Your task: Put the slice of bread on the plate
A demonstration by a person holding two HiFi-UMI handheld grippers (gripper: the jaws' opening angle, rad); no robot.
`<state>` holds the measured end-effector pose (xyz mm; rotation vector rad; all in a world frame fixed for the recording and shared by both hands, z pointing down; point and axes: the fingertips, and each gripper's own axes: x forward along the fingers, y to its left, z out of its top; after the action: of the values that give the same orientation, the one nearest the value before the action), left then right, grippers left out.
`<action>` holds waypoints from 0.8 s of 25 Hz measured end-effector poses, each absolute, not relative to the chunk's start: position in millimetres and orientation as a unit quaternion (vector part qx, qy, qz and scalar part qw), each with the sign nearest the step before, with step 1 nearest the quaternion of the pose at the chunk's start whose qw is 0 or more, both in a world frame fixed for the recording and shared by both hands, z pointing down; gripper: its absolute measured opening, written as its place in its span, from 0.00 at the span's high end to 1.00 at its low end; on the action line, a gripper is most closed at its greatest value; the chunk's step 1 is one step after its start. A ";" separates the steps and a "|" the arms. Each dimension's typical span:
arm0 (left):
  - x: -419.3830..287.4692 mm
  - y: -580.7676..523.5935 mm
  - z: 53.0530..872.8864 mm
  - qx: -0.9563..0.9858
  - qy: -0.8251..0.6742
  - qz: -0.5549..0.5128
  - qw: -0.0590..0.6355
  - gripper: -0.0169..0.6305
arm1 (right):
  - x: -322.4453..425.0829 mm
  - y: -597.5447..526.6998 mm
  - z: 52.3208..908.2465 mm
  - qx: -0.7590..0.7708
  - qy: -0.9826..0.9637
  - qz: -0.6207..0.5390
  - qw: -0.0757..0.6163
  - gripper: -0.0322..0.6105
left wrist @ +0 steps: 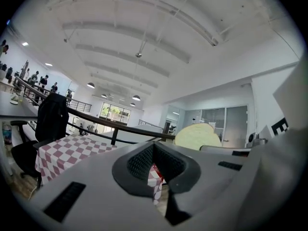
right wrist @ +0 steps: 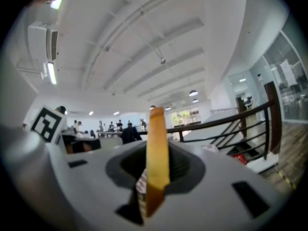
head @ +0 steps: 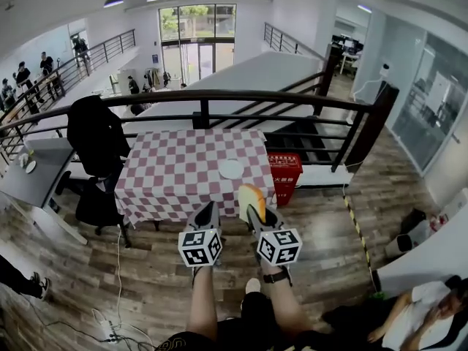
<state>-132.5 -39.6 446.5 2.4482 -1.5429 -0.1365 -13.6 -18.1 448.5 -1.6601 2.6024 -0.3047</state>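
Head view: a person stands short of a table [head: 168,185] covered in a red-and-white checked cloth, with a white plate [head: 231,169] near its closer edge. The right gripper [head: 253,212] clamps a slice of bread [head: 252,198] upright, not yet over the table. The left gripper [head: 207,210] is alongside it. Left gripper view: its jaws are drawn together with nothing between them, and the bread shows off to the right. Right gripper view: the slice stands edge-on between the pads and rises above them. The carry will likely go best with a gentle grip that spares the crumb, bringing the slice over the plate's middle, tipping it flat and low, then letting go.
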 end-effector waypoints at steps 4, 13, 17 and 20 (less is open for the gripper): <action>-120.6 -89.9 458.7 0.841 -0.526 -0.035 0.121 0.95 | -6.4 -75.6 459.8 -0.534 0.838 -0.106 0.023 0.80; -79.4 -249.5 448.7 0.842 -0.530 -0.024 0.098 0.95 | 11.3 -252.5 444.7 -0.514 0.848 -0.121 0.056 0.80; -72.9 -317.7 444.1 0.830 -0.549 -0.039 0.094 0.95 | 18.8 -315.9 437.5 -0.495 0.860 -0.104 0.057 0.80; -69.4 -356.3 449.1 0.823 -0.558 -0.044 0.093 0.95 | 42.6 -356.5 438.3 -0.498 0.860 -0.087 0.066 0.80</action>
<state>-69.4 -356.3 449.1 2.4441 -1.6572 -0.1310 42.6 -356.5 438.3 -1.5013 2.5948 -0.2618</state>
